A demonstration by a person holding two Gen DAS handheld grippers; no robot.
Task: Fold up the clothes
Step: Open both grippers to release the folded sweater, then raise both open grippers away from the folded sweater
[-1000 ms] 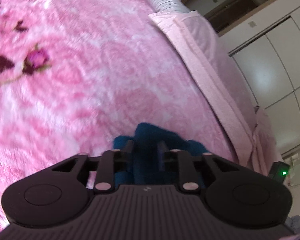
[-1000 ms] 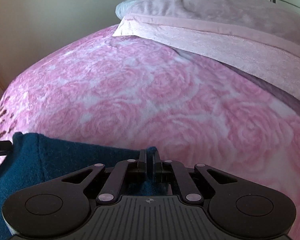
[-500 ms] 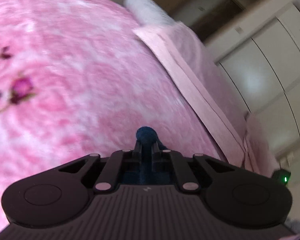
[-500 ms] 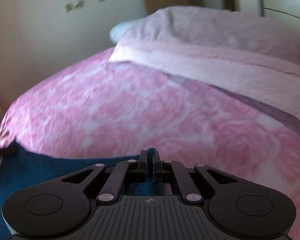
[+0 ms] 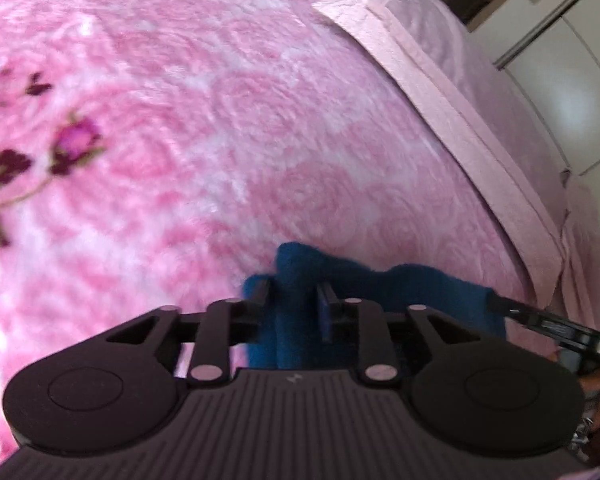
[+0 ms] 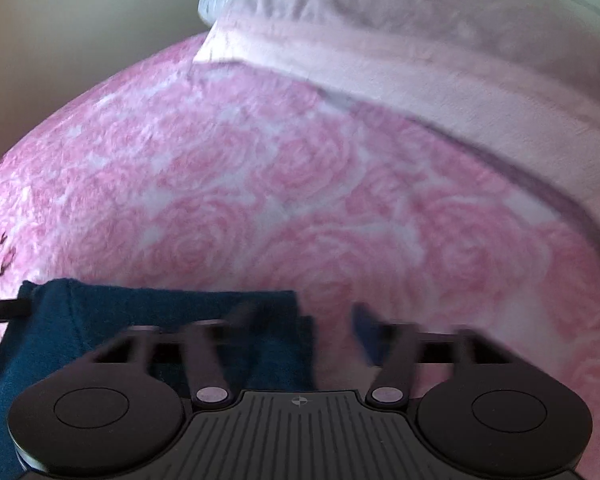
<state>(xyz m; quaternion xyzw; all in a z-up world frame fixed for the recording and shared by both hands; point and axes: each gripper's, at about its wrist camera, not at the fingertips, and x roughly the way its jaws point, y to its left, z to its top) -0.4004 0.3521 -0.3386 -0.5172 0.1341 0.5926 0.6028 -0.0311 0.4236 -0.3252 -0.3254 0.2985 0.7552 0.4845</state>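
Between the spread fingers of the left tool (image 5: 293,295) stands a bunched corner of the blue garment (image 5: 420,292), no longer pinched. The right tool (image 6: 304,316) is spread too, its fingers blurred, and the garment's other corner lies under its left finger, loose. From that corner the garment's folded edge runs leftward across the pink rose blanket (image 6: 300,184) toward the left tool, so its long axis spans the two tools, one tool at each end. The pale pink cover (image 6: 420,64) lies well beyond the garment. Half a second ago both tools were pressed shut on the cloth; now both have let go.
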